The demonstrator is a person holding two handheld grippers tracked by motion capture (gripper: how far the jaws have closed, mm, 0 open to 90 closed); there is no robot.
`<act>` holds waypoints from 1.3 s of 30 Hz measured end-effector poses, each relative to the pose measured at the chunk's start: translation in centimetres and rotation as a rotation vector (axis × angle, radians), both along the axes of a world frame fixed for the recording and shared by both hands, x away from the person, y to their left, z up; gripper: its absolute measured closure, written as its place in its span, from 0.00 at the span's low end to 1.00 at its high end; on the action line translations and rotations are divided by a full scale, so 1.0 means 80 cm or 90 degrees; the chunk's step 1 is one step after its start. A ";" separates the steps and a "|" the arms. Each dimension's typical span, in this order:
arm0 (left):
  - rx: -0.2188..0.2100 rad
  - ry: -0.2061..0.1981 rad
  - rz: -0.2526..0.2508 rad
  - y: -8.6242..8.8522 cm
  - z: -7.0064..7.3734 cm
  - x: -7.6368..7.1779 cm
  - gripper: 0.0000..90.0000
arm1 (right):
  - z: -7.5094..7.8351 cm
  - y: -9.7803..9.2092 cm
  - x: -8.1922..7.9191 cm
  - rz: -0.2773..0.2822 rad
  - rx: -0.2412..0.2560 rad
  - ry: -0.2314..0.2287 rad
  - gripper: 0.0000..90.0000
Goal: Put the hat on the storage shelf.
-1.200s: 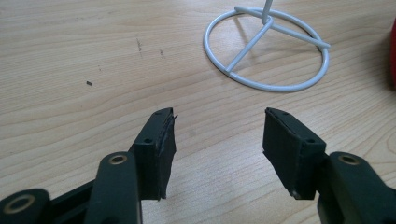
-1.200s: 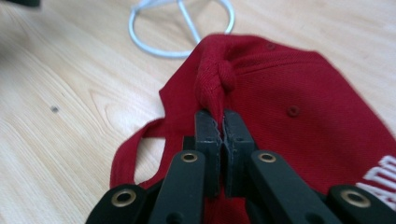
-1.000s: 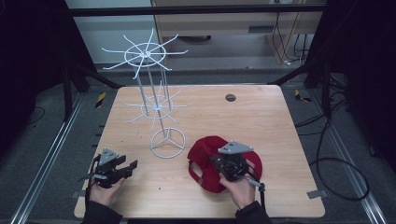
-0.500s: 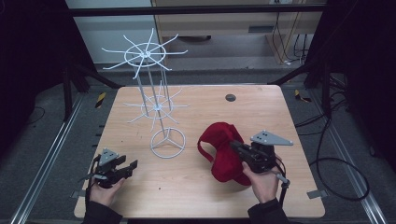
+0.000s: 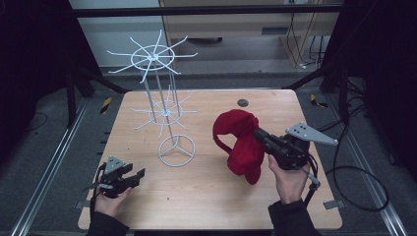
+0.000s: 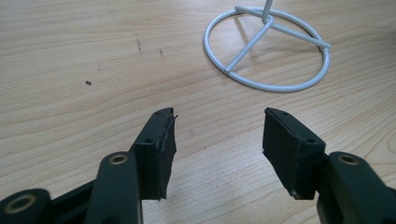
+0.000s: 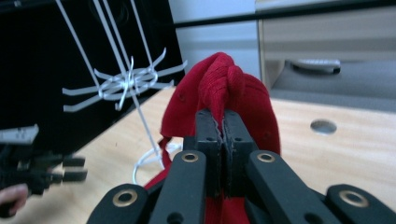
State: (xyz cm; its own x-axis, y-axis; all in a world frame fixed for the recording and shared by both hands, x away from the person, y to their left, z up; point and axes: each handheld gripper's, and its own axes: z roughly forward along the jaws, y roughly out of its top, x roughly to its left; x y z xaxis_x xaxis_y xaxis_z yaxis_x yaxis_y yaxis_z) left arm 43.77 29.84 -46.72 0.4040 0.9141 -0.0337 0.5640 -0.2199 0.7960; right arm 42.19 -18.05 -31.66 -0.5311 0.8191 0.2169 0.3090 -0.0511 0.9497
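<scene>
A red cap hangs lifted above the right half of the table, pinched by my right gripper. In the right gripper view the jaws are shut on a fold of the red cap, right gripper. A white wire rack with two tiers of spokes stands left of centre on a ring base. My left gripper rests low at the front left, open and holding nothing. In the left gripper view the left gripper points at the ring base.
The wooden table has a small dark round hole near its far edge. A black cable trails off the right side. Metal rails run along both sides of the table.
My right gripper lifted the red cap off the table and carried it to the right and up. The left gripper stayed put.
</scene>
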 end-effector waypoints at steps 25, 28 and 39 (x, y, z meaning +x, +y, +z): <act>0.001 0.002 0.001 0.001 -0.001 0.001 0.49 | 0.111 0.018 0.034 -0.017 0.044 -0.130 0.98; 0.001 0.002 0.000 0.000 -0.001 0.001 0.49 | 0.129 0.021 0.035 -0.018 0.048 -0.149 0.98; 0.000 0.003 0.001 0.001 -0.001 0.001 0.49 | 0.184 0.034 0.041 -0.018 0.063 -0.201 0.98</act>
